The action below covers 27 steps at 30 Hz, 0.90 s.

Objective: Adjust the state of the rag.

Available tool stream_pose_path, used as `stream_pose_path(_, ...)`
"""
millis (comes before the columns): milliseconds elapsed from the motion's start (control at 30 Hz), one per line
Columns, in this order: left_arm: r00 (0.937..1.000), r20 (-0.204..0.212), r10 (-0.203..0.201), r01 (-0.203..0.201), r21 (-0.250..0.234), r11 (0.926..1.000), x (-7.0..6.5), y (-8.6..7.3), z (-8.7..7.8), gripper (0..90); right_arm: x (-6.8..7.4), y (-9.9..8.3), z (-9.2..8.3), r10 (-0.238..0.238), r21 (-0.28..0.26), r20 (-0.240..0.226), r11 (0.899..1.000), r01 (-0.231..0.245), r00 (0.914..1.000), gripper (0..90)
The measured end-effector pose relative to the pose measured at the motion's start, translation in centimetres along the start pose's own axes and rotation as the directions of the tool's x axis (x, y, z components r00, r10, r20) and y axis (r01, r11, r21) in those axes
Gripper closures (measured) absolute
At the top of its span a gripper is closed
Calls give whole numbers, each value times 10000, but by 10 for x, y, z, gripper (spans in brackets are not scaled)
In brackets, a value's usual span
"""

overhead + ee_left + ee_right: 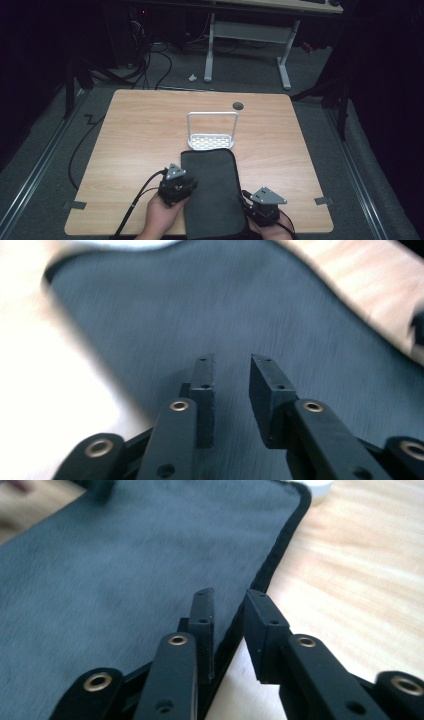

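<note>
A dark grey cloth mat (212,200) lies flat on the wooden table (140,130), reaching to the near edge. My left gripper (191,185) sits at the mat's left edge, held in a hand. In the left gripper view its jaws (232,360) stand a narrow gap apart over the mat (200,300), with nothing pinched between them. My right gripper (246,196) is at the mat's right edge. In the right gripper view its jaws (229,594) straddle the mat's stitched hem (272,560), a small gap showing between the pads.
A white wire rack (211,141) with a tall hoop stands just beyond the mat's far end. A round cable hole (238,105) sits near the table's far edge. Bare wood lies left and right of the mat. A desk frame (247,35) stands on the floor beyond.
</note>
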<state>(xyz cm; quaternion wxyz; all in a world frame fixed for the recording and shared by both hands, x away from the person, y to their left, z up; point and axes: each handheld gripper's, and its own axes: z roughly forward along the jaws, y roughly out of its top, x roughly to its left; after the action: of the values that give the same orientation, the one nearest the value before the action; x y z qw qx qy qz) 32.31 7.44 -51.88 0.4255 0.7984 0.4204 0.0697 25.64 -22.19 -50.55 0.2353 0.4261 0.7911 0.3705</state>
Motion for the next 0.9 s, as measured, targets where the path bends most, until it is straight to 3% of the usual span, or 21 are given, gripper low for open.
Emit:
stream_pose_path(67,10000,-6,-50,50,222,9997,4,-10,0,763,-2,9,5,26,-21,-61,10000,-26,10000,831)
stream_pose_path(133,10000,50,0,0,146,9999,6,-12,1,779,-3,20,17,-230,144,-54,9996,231,9997,869)
stream_pose_path(267,9990,22,457,-457,270,9986,6,-11,2,783,-7,36,47,-262,618,182,9978,251,9995,870)
stream_pose_path(367,9991,169,401,-406,270,9988,10,-11,0,791,-12,37,67,-235,1167,465,9930,180,9986,860)
stream_pose_path(433,9990,262,364,-372,293,9989,12,-13,-2,792,-14,34,72,-110,1363,405,9907,54,9991,860)
stream_pose_path(567,9979,356,543,-558,420,9976,12,-16,-8,792,-7,28,63,-262,1332,191,9908,235,9995,854)
stream_pose_path(667,9975,567,423,-450,471,9979,11,-22,-14,790,1,19,53,-310,1202,-28,9923,311,9995,846)
stream_pose_path(800,9953,693,675,-711,512,9962,6,-31,-23,789,10,10,41,-480,1161,-265,9919,508,9985,837)
stream_pose_path(900,9944,757,734,-784,641,9949,4,-32,-26,766,14,5,36,-351,1020,-345,9940,385,9988,833)
